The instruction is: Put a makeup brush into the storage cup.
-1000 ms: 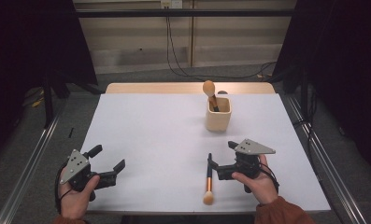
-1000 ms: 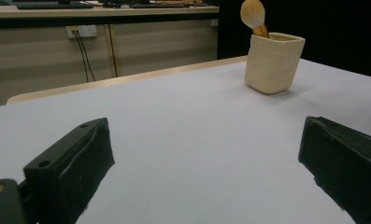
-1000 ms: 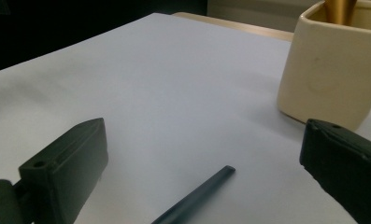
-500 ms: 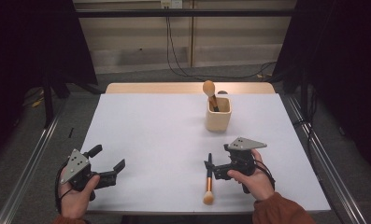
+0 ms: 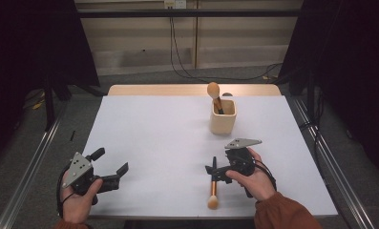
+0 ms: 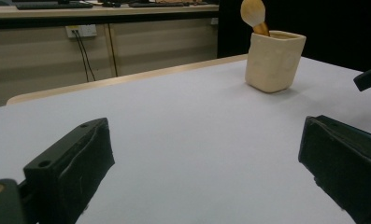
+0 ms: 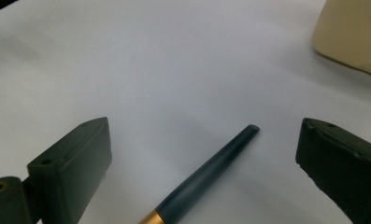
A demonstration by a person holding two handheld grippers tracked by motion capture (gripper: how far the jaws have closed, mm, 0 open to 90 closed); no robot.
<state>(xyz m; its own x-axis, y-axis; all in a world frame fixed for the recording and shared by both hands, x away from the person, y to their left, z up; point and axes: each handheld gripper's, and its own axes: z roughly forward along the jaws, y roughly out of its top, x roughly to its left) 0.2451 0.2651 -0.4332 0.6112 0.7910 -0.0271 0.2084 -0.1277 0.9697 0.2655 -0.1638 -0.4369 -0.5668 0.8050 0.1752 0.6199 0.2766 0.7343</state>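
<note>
A makeup brush (image 5: 213, 183) with a dark handle, gold ferrule and tan bristles lies on the white table (image 5: 153, 129), near its front edge. My right gripper (image 5: 215, 171) is open, one jaw on each side of the handle. In the right gripper view the handle (image 7: 211, 170) runs between the wide-open jaws of the right gripper (image 7: 204, 135), touching neither. A cream cup (image 5: 223, 117) farther back holds a second brush (image 5: 213, 90) upright. My left gripper (image 5: 111, 161) sits open at the front left with nothing in it; the left gripper (image 6: 202, 140) faces the cup (image 6: 274, 60).
The cream cup (image 7: 356, 32) stands close beyond the right gripper, at the upper right of its view. A wooden strip (image 5: 192, 89) borders the table's far edge. Metal rails (image 5: 330, 157) run along both sides, and cables (image 5: 177, 57) hang at the back wall.
My right gripper has moved a little left toward the lying brush, and its jaws now straddle the handle. The left gripper has stayed where it was.
</note>
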